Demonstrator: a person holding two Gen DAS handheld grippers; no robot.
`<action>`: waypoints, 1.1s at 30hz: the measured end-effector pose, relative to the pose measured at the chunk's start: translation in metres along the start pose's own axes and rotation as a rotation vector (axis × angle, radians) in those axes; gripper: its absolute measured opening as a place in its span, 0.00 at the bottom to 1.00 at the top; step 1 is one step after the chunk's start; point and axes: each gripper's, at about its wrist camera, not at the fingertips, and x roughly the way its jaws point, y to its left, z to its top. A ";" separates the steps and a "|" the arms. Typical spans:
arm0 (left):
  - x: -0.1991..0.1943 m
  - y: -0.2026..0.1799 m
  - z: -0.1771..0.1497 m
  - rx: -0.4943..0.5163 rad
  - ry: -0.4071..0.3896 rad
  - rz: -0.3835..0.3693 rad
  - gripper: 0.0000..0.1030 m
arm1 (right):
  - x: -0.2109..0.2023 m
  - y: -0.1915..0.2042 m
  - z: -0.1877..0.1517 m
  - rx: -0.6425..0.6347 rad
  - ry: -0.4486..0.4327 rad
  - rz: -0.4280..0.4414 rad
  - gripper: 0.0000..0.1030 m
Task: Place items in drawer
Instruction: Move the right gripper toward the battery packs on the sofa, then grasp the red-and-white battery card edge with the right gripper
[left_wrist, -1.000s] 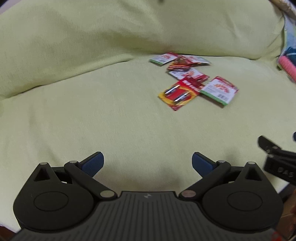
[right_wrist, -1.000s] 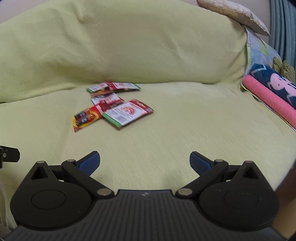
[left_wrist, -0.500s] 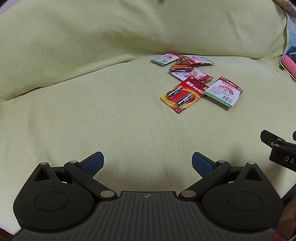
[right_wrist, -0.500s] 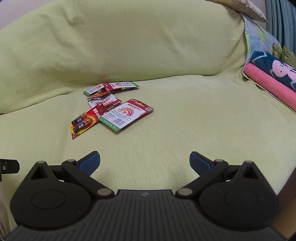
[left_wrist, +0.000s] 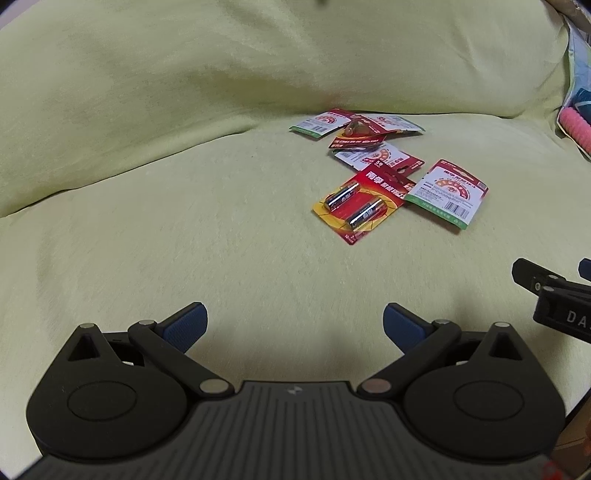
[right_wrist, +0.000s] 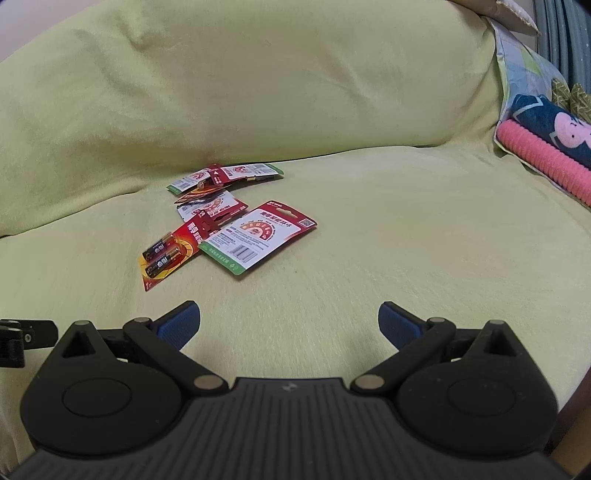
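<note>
Several red battery packs lie in a loose cluster on a yellow-green sofa cover. The nearest pack (left_wrist: 364, 201) (right_wrist: 170, 253) shows two batteries face up. Beside it a pack (left_wrist: 447, 192) (right_wrist: 258, 236) lies printed back up. More packs (left_wrist: 354, 127) (right_wrist: 221, 175) overlap by the backrest. My left gripper (left_wrist: 293, 323) is open and empty, well short of the cluster and to its left. My right gripper (right_wrist: 288, 321) is open and empty too, short of the packs and to their right. Each gripper's black body edge shows in the other's view. No drawer is in view.
The sofa backrest (right_wrist: 258, 81) rises behind the packs. A pink knitted roll (right_wrist: 543, 158) and a dark blue patterned cushion (right_wrist: 554, 122) lie at the right end of the seat. Bare seat cover (left_wrist: 147, 240) stretches to the left of the packs.
Both grippers have drifted slightly closer to the battery packs, which sit a little lower and larger in both views. Both stay open; the packs have not moved.
</note>
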 end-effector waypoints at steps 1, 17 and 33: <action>0.003 0.000 0.001 -0.001 0.000 0.001 0.99 | 0.001 -0.001 0.000 0.003 0.000 0.002 0.99; 0.024 0.004 0.013 0.009 -0.013 0.010 0.99 | 0.024 -0.010 -0.004 0.177 0.023 0.156 0.90; 0.038 0.010 0.021 0.012 -0.008 0.007 0.99 | 0.097 -0.029 -0.012 0.670 0.118 0.371 0.46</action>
